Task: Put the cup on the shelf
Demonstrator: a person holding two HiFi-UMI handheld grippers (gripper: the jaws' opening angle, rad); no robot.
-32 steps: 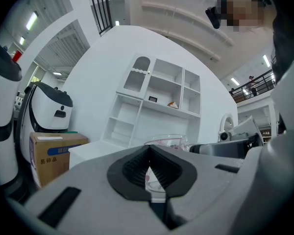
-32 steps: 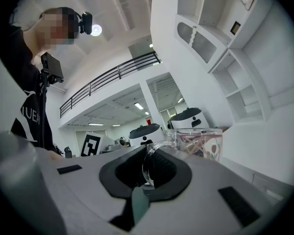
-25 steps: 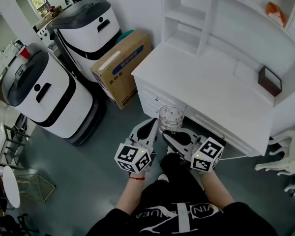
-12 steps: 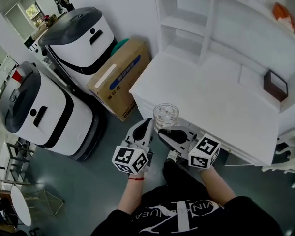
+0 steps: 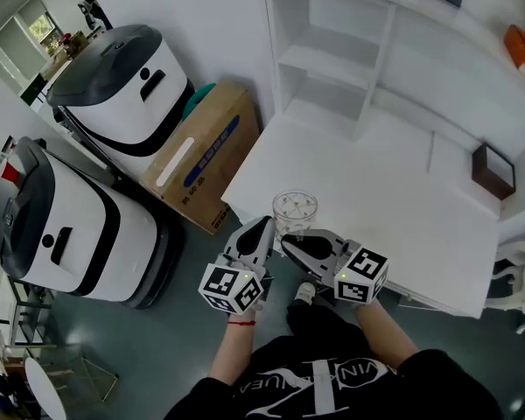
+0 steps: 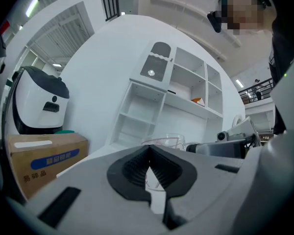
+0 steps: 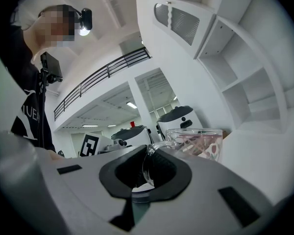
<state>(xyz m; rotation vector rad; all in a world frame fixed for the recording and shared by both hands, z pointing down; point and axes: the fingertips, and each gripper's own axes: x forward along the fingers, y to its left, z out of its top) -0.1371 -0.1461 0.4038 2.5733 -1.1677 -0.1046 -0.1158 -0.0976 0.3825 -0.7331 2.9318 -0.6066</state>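
A clear glass cup (image 5: 295, 211) with a pink pattern hangs over the near edge of the white desk (image 5: 376, 173). My right gripper (image 5: 290, 242) is shut on its handle; in the right gripper view the cup (image 7: 198, 143) sits just past the gripper (image 7: 146, 173), the glass handle caught between the pads. My left gripper (image 5: 264, 227) is shut on nothing, its tips close beside the cup's left side. In the left gripper view this gripper (image 6: 148, 168) has the cup (image 6: 162, 142) right behind its jaws. The white shelf unit (image 5: 332, 55) stands at the desk's back.
Two white-and-black machines (image 5: 114, 86) (image 5: 52, 226) and a cardboard box (image 5: 201, 151) stand on the floor to the left. A dark brown box (image 5: 493, 171) sits at the desk's right. An orange item (image 5: 523, 44) lies on a higher shelf.
Both grippers and the cup have moved forward, from over the floor in front of the desk to over its near edge. The grip on the handle is unchanged.
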